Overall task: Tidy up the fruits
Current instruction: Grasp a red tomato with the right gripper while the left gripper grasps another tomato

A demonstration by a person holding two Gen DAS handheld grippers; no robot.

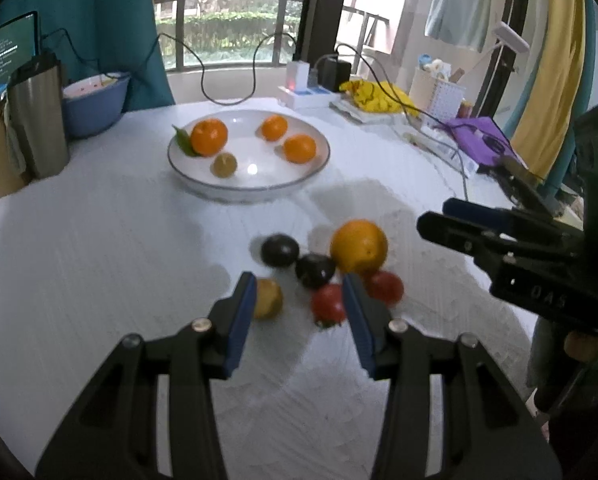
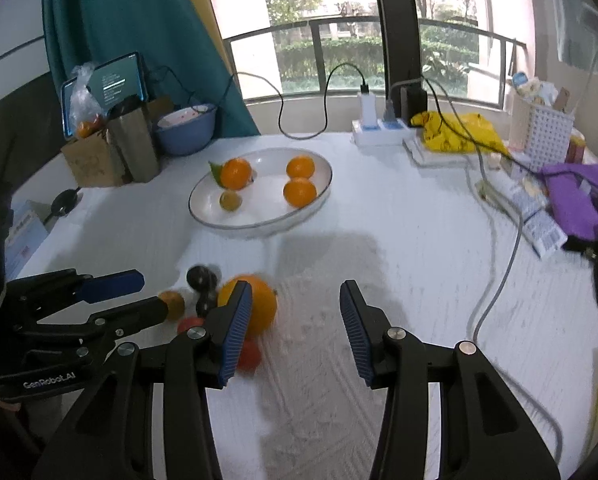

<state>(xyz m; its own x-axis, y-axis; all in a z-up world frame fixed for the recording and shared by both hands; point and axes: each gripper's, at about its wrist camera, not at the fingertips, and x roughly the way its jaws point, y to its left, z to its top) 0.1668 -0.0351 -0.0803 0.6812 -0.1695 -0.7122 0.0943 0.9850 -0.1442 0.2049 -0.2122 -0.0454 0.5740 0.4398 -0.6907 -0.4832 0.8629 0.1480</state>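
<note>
Loose fruit cluster [image 1: 319, 268] motion-blurred; one tomato [image 2: 249, 354] half hidden behind right claw [image 2: 295, 330].

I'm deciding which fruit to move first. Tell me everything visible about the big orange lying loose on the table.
The big orange is the largest of the loose fruits, round, with yellow-orange, slightly glossy peel. It rests on the white tablecloth, outside the white bowl. A dark plum sits against its left side and a red fruit against its near side. In the right wrist view it lies partly behind that tool's left finger. Neither tool grips it.
</note>
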